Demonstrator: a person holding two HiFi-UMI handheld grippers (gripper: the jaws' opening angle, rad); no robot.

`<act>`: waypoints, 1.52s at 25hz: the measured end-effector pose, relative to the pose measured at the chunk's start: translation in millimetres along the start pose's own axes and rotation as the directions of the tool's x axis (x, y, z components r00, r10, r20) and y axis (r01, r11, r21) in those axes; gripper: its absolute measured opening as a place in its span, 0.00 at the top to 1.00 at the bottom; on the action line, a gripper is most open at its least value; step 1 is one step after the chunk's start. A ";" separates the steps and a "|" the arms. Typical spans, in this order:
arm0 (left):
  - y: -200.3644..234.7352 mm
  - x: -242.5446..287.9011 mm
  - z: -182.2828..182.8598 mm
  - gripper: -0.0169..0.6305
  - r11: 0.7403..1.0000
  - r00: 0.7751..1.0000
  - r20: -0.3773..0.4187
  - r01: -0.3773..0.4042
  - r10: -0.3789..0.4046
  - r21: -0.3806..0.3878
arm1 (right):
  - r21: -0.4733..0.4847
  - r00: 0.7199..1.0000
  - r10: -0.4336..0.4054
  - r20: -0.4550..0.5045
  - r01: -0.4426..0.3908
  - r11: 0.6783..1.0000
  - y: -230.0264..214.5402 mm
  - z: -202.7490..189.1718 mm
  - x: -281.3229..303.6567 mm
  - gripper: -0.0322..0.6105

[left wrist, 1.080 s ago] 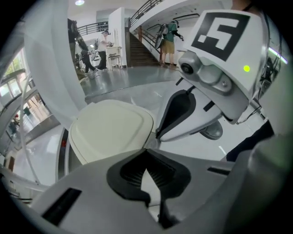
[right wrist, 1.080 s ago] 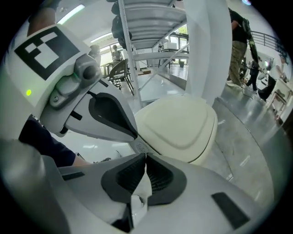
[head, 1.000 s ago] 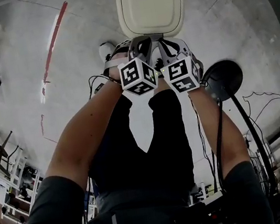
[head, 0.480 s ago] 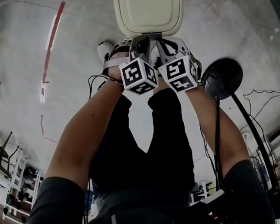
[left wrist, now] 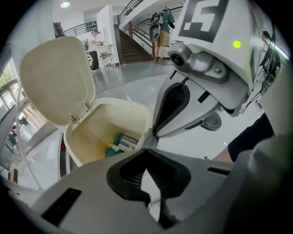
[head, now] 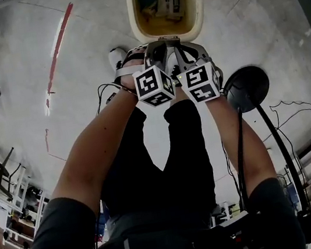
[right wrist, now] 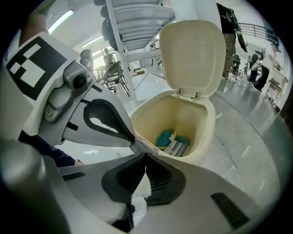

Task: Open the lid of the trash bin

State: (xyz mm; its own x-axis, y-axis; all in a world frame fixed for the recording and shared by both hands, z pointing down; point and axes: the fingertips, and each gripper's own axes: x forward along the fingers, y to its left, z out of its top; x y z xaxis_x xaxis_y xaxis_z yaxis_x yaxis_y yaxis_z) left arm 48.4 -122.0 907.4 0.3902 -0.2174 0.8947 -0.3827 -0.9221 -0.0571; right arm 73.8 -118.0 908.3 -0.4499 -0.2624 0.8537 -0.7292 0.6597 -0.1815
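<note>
1. Head view, middle of the frame, a little to the left: the left gripper [head: 154, 53] points up the picture toward the trash bin [head: 134, 18]. Its near rim is just beside the tips.
2. Left gripper view: the jaws of this gripper are pressed together at the tips and they carry nothing. Only pale floor shows in the narrow slit behind the tips.
3. The bin lies straight ahead of both pairs of jaws, at the top centre of the head view. The lid [left wrist: 57, 80] stands upright on its hinges at the far rim, leaning a little away from the person. The inside is open to view, with a teal piece of rubbish [right wrist: 168, 137] and a striped packet [right wrist: 179, 147] at the bottom.
4. The right gripper [head: 185, 52] is close beside the left one, on its right. Its jaws also meet at the tips, with nothing between them.
5. I judge that the lid is already open. Both grippers are about equally near to the rim, so neither has an advantage, and the lid is out of reach behind the opening.
</note>
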 end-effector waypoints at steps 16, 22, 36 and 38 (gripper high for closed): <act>16.4 -37.8 7.9 0.96 0.988 1.000 -0.021 -0.003 0.000 -0.157 | 0.139 1.000 0.003 -0.020 0.000 0.990 -5.9 23.2 -32.9 0.91; 29.4 -118.1 49.1 0.96 0.968 0.997 0.075 -0.014 0.034 -0.249 | 0.208 0.998 -0.039 0.038 0.031 0.978 -9.4 64.7 -107.6 0.91; 75.9 -316.2 170.7 0.96 0.914 0.920 0.356 -0.007 0.165 -0.405 | 0.338 0.919 -0.226 0.322 0.111 0.935 -15.2 205.6 -310.0 0.91; 79.7 -337.2 184.8 0.96 0.910 0.904 0.384 -0.012 0.187 -0.414 | 0.323 0.906 -0.234 0.354 0.116 0.939 -12.6 223.7 -334.5 0.91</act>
State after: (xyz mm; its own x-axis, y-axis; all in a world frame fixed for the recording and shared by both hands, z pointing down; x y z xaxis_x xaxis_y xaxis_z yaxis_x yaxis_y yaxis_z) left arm 41.2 -181.3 519.3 0.6026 -0.4918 0.6285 -0.7001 -0.7037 0.1206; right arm 118.2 -196.1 515.9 -0.4191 -0.6411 0.6430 -0.9039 0.3614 -0.2288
